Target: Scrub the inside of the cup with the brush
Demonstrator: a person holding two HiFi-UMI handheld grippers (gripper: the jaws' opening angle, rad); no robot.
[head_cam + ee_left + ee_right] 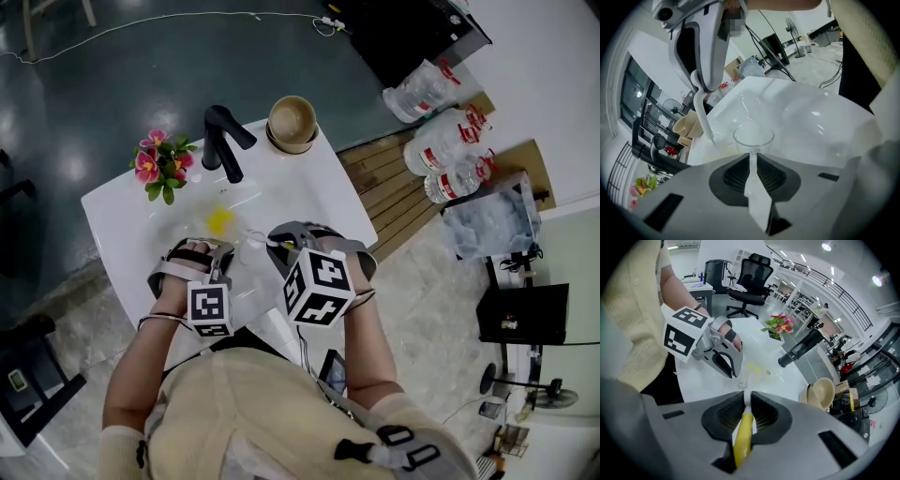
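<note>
Above the sink (302, 187), left tool (752, 157) clamps cup (753, 137), right tool (746, 401) clamps brush (742, 437).

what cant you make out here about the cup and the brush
- Bristles of the brush: in the right gripper view, the right gripper covers its far end; in the head view they are too small.
- Bottom of the cup: in the left gripper view, hidden behind the left gripper.
- The cup in the head view: clear glass against the white sink, mostly lost between the grippers.
</note>
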